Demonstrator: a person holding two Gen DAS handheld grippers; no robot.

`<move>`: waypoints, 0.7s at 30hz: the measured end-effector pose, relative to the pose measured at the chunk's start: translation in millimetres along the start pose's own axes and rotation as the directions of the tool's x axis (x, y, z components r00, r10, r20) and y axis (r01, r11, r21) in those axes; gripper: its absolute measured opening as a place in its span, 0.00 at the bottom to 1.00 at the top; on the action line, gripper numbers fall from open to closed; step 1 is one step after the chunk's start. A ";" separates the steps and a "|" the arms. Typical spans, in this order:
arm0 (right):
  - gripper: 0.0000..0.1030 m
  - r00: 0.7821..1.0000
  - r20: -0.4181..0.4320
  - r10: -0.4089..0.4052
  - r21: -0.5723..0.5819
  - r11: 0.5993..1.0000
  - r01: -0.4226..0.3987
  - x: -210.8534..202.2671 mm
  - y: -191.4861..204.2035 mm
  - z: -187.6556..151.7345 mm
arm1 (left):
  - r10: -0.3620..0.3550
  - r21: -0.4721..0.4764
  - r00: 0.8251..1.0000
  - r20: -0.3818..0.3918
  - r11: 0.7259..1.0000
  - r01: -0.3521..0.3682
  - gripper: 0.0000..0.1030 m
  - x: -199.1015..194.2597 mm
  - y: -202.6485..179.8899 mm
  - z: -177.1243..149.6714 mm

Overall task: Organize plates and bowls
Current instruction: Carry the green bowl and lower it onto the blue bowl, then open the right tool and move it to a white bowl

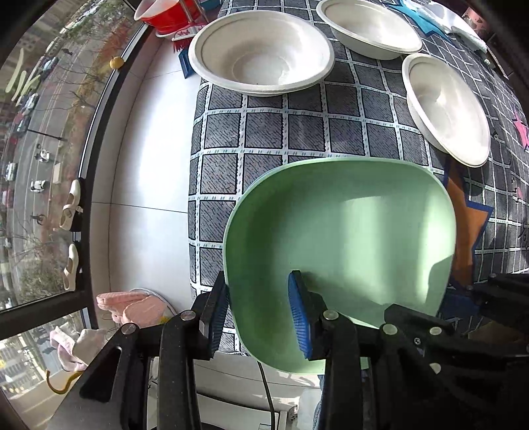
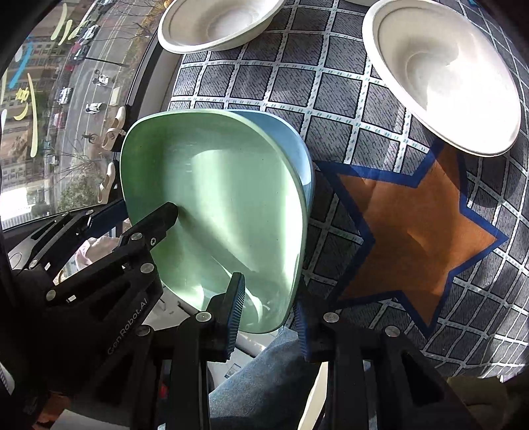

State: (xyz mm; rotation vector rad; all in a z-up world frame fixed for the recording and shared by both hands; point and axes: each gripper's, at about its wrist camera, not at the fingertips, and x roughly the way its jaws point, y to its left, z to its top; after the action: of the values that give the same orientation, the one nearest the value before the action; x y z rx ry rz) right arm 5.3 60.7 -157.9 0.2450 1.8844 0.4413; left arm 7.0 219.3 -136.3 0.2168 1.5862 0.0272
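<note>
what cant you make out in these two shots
- Blue plate, right wrist view: only its rim shows; the green plate covers the rest.
- Third white bowl: cut by the left view's top edge.
- Right gripper: whether its pads actually clamp the green rim is unclear.

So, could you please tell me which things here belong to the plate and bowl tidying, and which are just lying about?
Part of the job:
green plate, straddled at its rim by the left gripper and right gripper
blue plate under it
three white bowls

Lying about:
red container
pink slippers
orange star on the checked rug
</note>
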 end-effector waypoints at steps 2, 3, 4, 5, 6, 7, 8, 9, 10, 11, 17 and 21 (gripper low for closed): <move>0.31 1.000 -0.002 -0.015 0.009 1.000 0.015 0.4 -4.5 2.3 | -0.002 0.006 1.000 -0.007 1.000 0.002 0.37 7.6 0.8 1.8; 0.31 1.000 -0.003 -0.022 0.014 1.000 0.022 3.6 -3.2 6.1 | -0.001 0.009 1.000 -0.011 1.000 0.001 0.41 9.5 0.1 1.8; 0.31 1.000 0.000 -0.021 0.018 1.000 0.021 4.9 -3.4 8.7 | 0.001 0.011 1.000 -0.018 1.000 -0.001 0.43 11.9 -0.4 1.8; 0.31 1.000 0.003 -0.018 0.021 1.000 0.018 4.9 -4.3 9.8 | 0.009 0.007 1.000 -0.025 1.000 -0.009 0.46 13.2 0.2 1.1; 0.31 1.000 0.011 -0.026 0.025 0.999 0.025 5.6 -1.9 12.3 | 0.013 0.002 1.000 -0.028 1.000 -0.013 0.57 13.9 0.8 0.3; 0.32 0.999 0.020 -0.031 0.031 0.999 0.030 2.3 -3.9 11.7 | 0.018 -0.003 1.000 -0.023 1.000 -0.018 0.67 13.3 2.1 0.3; 0.33 0.999 0.028 -0.029 0.042 0.999 0.028 -0.9 -7.0 10.8 | 0.021 -0.009 1.000 -0.014 1.000 -0.022 0.69 11.8 4.0 -0.7; 0.41 0.999 0.036 -0.026 0.054 0.998 0.024 -5.3 -11.2 9.6 | 0.022 -0.012 1.000 -0.008 1.000 -0.022 0.70 10.2 6.3 -1.6; 0.60 0.998 0.051 -0.028 0.067 0.997 0.025 -14.3 -20.2 5.2 | 0.015 -0.015 1.000 -0.004 1.000 -0.015 0.72 8.7 8.8 -2.4; 0.71 0.997 0.073 -0.025 0.079 0.997 0.019 -20.9 -26.5 2.1 | 0.002 -0.020 1.000 0.001 1.000 -0.002 0.73 7.9 13.2 -2.9; 0.87 0.992 0.125 -0.031 0.187 0.982 0.007 -44.5 -75.2 -25.5 | -0.064 -0.021 0.997 0.036 0.998 0.064 0.76 -10.2 6.4 -5.8; 0.87 0.992 0.120 -0.041 0.320 0.947 0.001 -45.5 -115.6 -50.8 | -0.128 0.005 0.991 0.044 0.992 0.128 0.76 -21.8 -14.8 -2.5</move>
State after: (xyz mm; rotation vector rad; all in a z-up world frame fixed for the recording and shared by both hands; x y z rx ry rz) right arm -21.2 -70.7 -151.7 0.4571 1.8269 0.0992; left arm 3.0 201.6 -117.0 0.1162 1.5533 -0.0786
